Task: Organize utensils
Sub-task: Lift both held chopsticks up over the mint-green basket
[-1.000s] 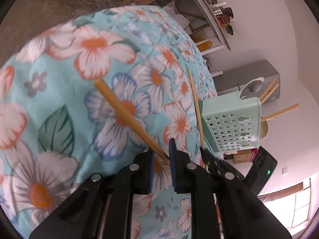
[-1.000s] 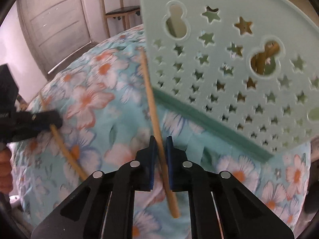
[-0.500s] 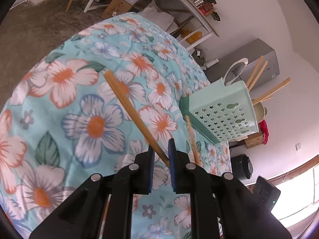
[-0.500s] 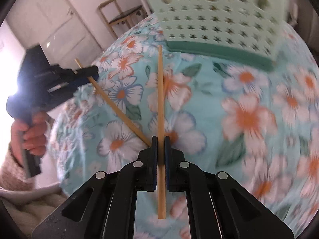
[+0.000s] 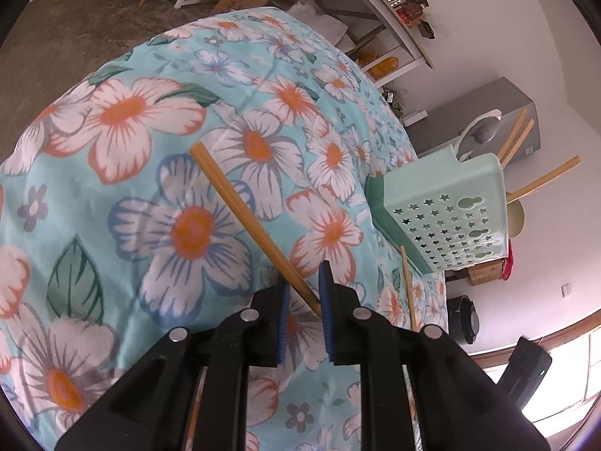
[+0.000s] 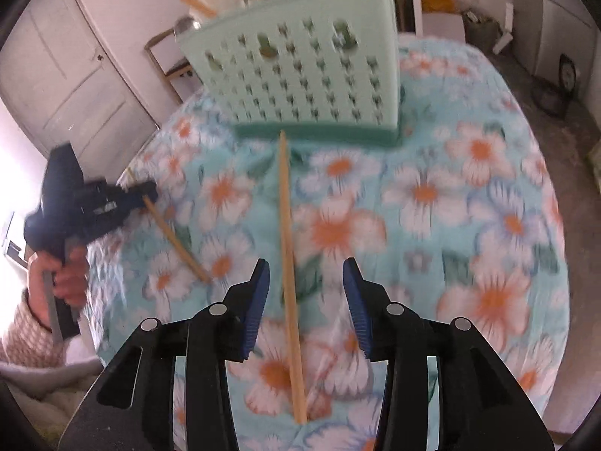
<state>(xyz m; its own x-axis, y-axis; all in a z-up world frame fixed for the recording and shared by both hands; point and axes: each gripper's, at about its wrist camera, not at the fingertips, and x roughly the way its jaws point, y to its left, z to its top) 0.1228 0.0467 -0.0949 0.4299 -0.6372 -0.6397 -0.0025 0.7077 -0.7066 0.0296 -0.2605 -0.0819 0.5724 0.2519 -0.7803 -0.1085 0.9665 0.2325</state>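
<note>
Here the left hand-held gripper (image 5: pixel 304 300), tilted downward, pinches a slim wooden chopstick (image 5: pixel 255 225); the right hand-held gripper (image 6: pixel 306 293) has just been opening, its jaws apart around another chopstick (image 6: pixel 289 274) on floral cloth (image 6: pixel 450 206).

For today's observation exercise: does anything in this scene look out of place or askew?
Yes. One chopstick lies loose on the floral tablecloth between the open right gripper jaws, which have just opened, instead of standing in the green holder with the others.
</note>
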